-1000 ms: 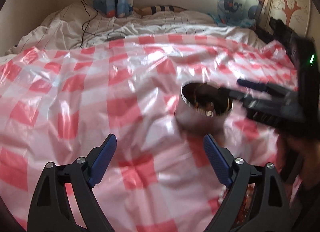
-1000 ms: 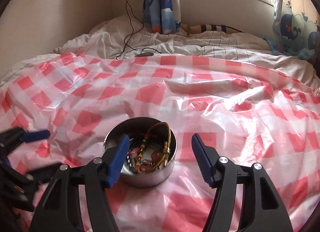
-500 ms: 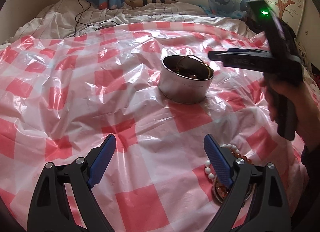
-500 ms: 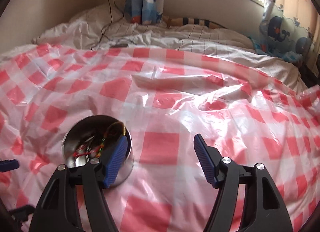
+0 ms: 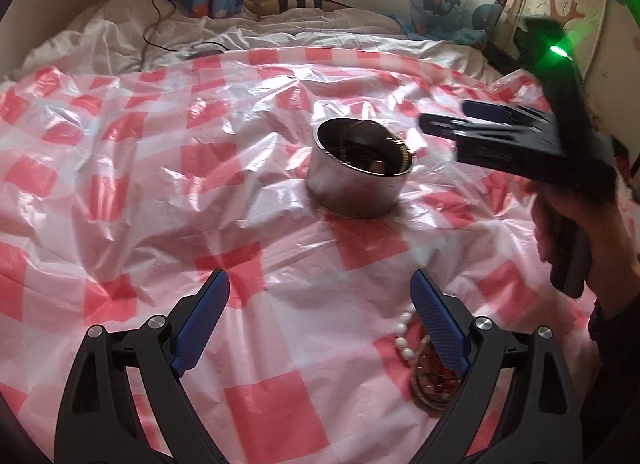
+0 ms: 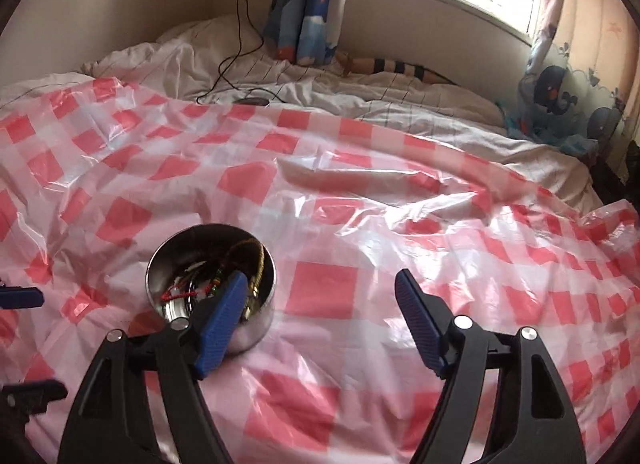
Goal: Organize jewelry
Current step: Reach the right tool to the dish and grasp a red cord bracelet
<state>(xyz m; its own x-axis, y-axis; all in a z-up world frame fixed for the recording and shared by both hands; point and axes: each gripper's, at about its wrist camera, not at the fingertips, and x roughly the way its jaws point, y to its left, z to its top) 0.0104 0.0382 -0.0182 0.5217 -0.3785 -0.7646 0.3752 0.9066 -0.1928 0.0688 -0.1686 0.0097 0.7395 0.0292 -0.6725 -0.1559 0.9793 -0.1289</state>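
A round steel tin (image 5: 360, 176) stands on the red-and-white checked plastic sheet (image 5: 160, 168). It holds a gold bangle and beaded strings, seen in the right wrist view (image 6: 212, 280). My left gripper (image 5: 320, 304) is open and empty, well short of the tin. A white bead bracelet (image 5: 402, 330) and a round metal piece (image 5: 430, 380) lie under its right finger. My right gripper (image 6: 320, 304) is open and empty, just right of the tin. It also shows in the left wrist view (image 5: 500, 132), raised to the right of the tin.
The sheet covers a bed with a rumpled white duvet (image 6: 360, 96) behind it. A black cable (image 6: 236, 44) runs across the duvet to a wall socket. Whale-print curtains (image 6: 308, 4) hang at the back wall, under a window.
My left gripper has pulled back from the tin, bringing the white beads into view. My right gripper has lifted away from above the tin and shifted to its right.
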